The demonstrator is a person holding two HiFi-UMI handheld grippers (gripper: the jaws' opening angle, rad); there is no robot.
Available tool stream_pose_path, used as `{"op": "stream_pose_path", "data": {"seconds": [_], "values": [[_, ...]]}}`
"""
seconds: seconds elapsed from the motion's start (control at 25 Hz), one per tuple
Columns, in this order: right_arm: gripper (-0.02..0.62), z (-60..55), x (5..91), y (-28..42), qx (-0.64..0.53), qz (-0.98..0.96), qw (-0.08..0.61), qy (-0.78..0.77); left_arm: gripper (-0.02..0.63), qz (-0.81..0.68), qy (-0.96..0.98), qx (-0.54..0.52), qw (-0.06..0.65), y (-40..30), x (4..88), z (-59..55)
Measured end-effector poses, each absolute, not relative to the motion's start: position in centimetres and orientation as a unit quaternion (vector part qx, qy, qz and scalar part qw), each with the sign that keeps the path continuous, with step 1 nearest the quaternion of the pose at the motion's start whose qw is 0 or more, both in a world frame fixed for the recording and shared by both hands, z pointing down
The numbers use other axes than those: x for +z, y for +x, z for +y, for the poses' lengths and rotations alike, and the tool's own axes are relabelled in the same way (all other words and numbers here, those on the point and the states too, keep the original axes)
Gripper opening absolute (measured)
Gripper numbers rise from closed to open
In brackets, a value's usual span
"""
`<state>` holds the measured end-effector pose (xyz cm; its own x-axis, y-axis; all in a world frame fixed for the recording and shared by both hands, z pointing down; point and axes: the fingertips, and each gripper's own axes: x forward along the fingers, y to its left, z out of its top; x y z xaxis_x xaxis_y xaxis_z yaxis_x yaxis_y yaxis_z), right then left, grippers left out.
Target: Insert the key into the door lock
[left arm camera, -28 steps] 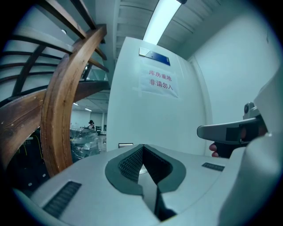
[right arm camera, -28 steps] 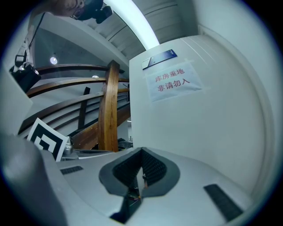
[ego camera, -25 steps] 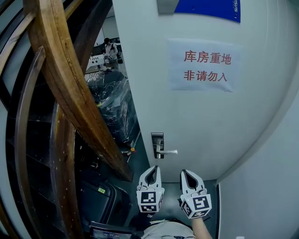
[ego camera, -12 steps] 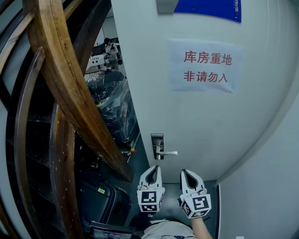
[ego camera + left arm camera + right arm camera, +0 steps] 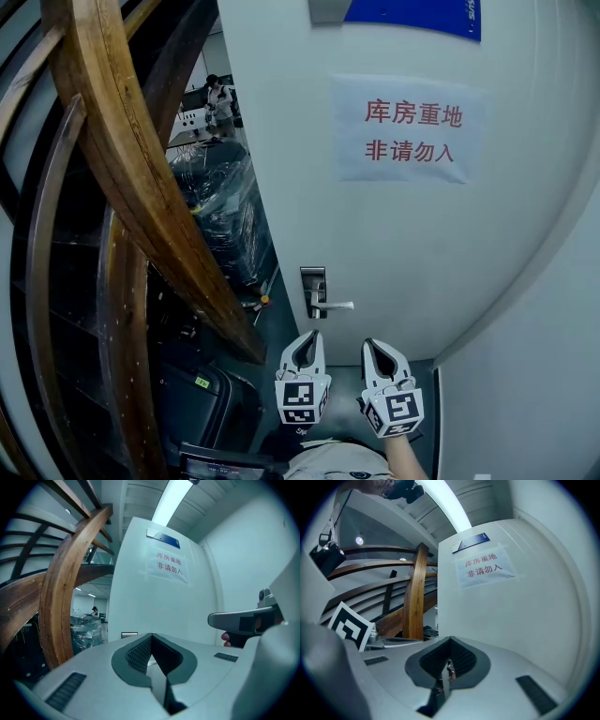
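Observation:
The white door [image 5: 422, 244] carries a metal lock plate [image 5: 314, 283] with a lever handle [image 5: 335, 306]. Both grippers are held level in front of it, below the handle and apart from the door. My left gripper [image 5: 305, 337] is shut with nothing between its jaws; in the left gripper view its tips [image 5: 151, 635] point toward the lock plate [image 5: 129, 634]. My right gripper [image 5: 378, 345] is shut on a small metal key [image 5: 449, 669], which sits deep between the dark pads [image 5: 461, 657] in the right gripper view. The keyhole itself is too small to make out.
A curved wooden stair rail [image 5: 141, 187] rises close on the left. Past the door's left edge stand plastic-wrapped goods [image 5: 225, 211] and a person [image 5: 220, 97] far back. A paper notice [image 5: 409, 131] hangs on the door; a white wall [image 5: 544, 375] stands to the right.

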<state>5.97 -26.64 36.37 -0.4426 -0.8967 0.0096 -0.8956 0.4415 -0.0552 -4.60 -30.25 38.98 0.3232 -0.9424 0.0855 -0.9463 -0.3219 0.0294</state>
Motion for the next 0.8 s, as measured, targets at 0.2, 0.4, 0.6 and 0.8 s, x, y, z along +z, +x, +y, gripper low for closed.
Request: {"op": "stream_pose_path", "data": {"seconds": [0.2, 0.4, 0.6, 0.8], "values": [[0.005, -26.57, 36.47, 6.04, -0.026, 0.849, 0.011, -0.527, 0.003, -0.58, 0.814, 0.027, 0.037, -4.44, 39.07, -30.3], [0.005, -26.56, 36.52, 6.14, -0.026, 0.849, 0.009, -0.527, 0.003, -0.576, 0.816, 0.026, 0.036, -4.17, 39.06, -30.31], [0.005, -26.59, 36.57, 6.18, -0.027, 0.85, 0.008, -0.526, 0.003, -0.575, 0.817, 0.027, 0.036, -3.94, 38.93, -30.32], [0.005, -26.68, 36.62, 6.19, -0.027, 0.85, 0.007, -0.526, 0.003, -0.575, 0.817, 0.028, 0.036, -3.85, 39.1, -30.44]]}}
